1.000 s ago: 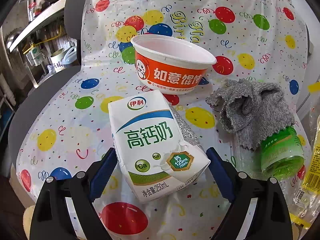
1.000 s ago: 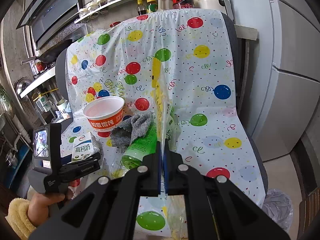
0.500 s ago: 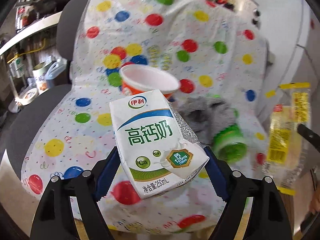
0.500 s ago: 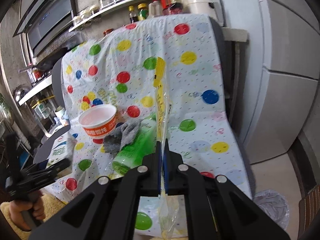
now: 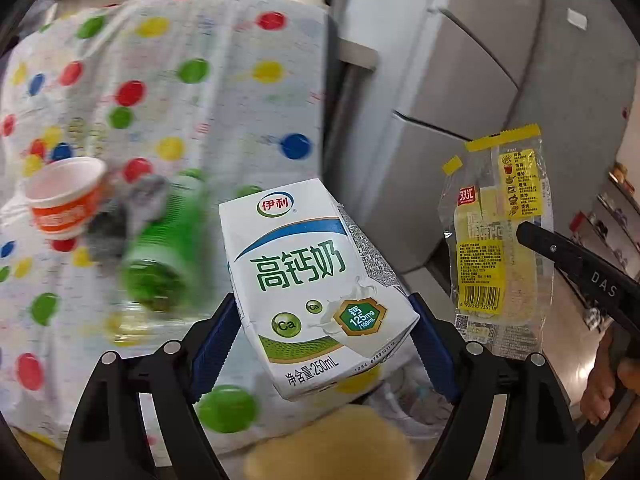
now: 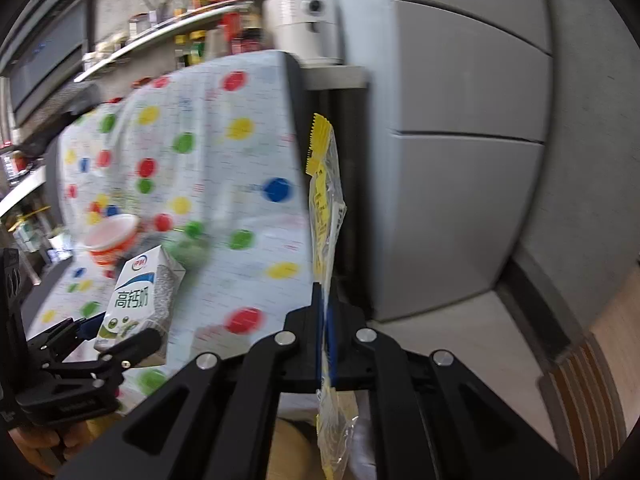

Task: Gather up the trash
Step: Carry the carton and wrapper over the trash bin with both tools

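Behind, dotted cloth (image 5: pixel 224 120), grey fridge (image 5: pixel 472 92), shelf (image 6: pixel 168 36)

Two close wrist views, shared spotted cloth (image 5: pixel 224 120).

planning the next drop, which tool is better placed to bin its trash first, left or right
Probably right. The right tool pinches the yellow wrapper out past the covered chair's edge, over bare floor. The left tool clamps the milk carton nearer the chair. No bin is visible.

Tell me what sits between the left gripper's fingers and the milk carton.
Nothing visible does: the left gripper is already shut on the milk carton, its blue pads pressed against the carton's sides.
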`<state>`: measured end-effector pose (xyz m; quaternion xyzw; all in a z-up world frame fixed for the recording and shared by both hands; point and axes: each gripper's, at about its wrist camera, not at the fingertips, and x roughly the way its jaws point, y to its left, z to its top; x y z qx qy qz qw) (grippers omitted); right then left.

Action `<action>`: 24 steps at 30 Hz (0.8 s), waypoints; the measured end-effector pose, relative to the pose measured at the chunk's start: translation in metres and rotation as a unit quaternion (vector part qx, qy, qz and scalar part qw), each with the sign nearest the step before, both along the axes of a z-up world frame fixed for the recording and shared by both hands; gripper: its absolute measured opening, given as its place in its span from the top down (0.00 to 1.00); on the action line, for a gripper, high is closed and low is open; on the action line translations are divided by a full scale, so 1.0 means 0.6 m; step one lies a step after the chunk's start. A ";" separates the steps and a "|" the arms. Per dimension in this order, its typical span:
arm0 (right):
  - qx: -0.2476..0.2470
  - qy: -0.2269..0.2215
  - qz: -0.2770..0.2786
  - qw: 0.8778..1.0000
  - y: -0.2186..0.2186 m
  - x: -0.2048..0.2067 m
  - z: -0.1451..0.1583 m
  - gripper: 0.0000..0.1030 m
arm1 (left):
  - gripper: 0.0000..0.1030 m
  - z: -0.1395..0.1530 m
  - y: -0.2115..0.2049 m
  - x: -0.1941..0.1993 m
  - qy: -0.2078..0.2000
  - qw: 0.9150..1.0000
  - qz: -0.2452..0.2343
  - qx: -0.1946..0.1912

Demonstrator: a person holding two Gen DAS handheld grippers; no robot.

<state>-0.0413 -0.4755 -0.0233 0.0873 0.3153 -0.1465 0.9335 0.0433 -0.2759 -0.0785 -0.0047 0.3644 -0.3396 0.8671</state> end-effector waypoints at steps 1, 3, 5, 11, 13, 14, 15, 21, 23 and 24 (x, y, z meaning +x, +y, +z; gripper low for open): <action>-0.002 0.004 -0.010 1.000 -0.014 -0.011 -0.006 0.98 | 0.20 -0.010 -0.029 -0.008 0.005 1.000 -0.014 0.001; 0.003 0.016 -0.031 0.999 -0.049 -0.040 -0.025 0.98 | 0.20 -0.028 -0.071 -0.022 0.016 0.999 -0.038 0.003; 0.011 0.030 -0.053 0.998 -0.083 -0.068 -0.053 0.98 | 0.20 -0.050 -0.118 -0.042 0.027 0.997 -0.071 0.008; 0.056 0.073 -0.101 0.991 -0.160 -0.120 -0.148 0.98 | 0.20 -0.113 -0.227 -0.084 0.043 0.987 -0.148 0.034; 0.077 0.089 -0.115 0.986 -0.187 -0.127 -0.184 0.98 | 0.20 -0.128 -0.256 -0.087 0.041 0.984 -0.168 0.039; 0.086 0.094 -0.120 0.985 -0.198 -0.130 -0.197 0.98 | 0.20 -0.137 -0.268 -0.085 0.044 0.983 -0.172 0.042; 0.094 0.100 -0.125 0.983 -0.211 -0.131 -0.214 0.98 | 0.20 -0.145 -0.279 -0.085 0.048 0.982 -0.177 0.044; 0.122 0.122 -0.141 0.975 -0.263 -0.132 -0.274 0.98 | 0.19 -0.186 -0.333 -0.076 0.063 0.976 -0.199 0.070; 0.132 0.130 -0.141 0.973 -0.272 -0.126 -0.286 0.95 | 0.18 -0.193 -0.344 -0.078 0.064 0.974 -0.198 0.088; 0.136 0.131 -0.141 0.972 -0.275 -0.124 -0.289 0.87 | 0.17 -0.193 -0.349 -0.077 0.064 0.974 -0.196 0.095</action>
